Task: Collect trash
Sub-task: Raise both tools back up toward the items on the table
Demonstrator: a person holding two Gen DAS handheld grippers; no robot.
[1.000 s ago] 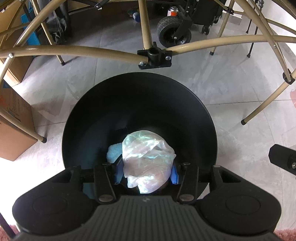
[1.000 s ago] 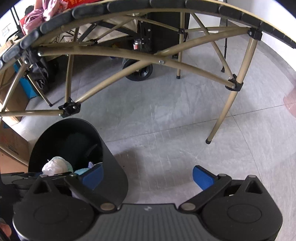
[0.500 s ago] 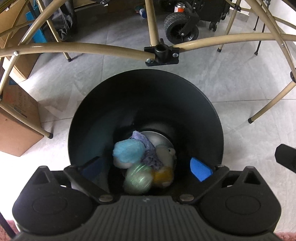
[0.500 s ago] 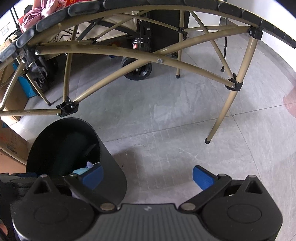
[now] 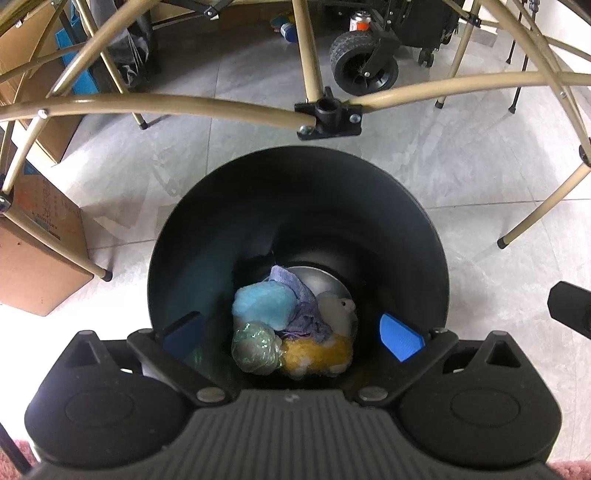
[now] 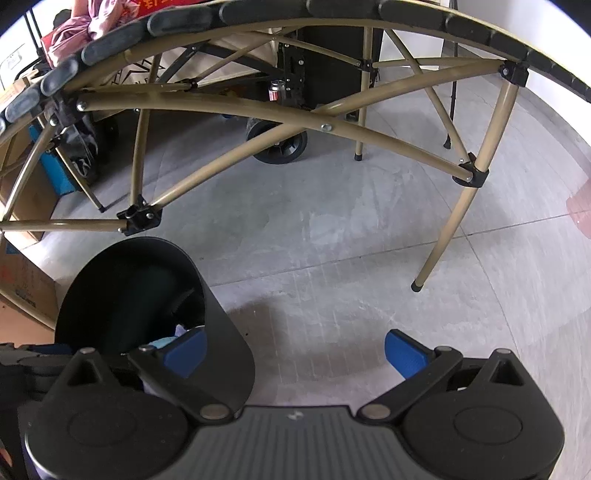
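Observation:
A black round bin (image 5: 295, 192) stands on the floor under my left gripper (image 5: 293, 334), whose jaws hang wide open over its mouth with nothing between them. At the bin's bottom lie a crumpled clear plastic bag (image 5: 255, 347), a light blue wad (image 5: 264, 304), a purple-grey cloth (image 5: 301, 302), a white lump (image 5: 334, 306) and a yellow fuzzy piece (image 5: 317, 354). My right gripper (image 6: 293, 349) is open and empty over the grey floor, just right of the same bin (image 6: 218, 332).
Tan metal table legs and crossbars (image 5: 184, 101) arch over the bin, with a black joint (image 5: 328, 118) just beyond it. A cardboard box (image 5: 33, 251) stands left. A cart wheel (image 5: 364, 70) and a can (image 5: 360, 22) sit farther back. Grey floor tiles (image 6: 351, 229) lie right.
My left gripper opened and let go of the crumpled plastic bag, which dropped to the bottom of the bin among the other trash. The right gripper stayed put.

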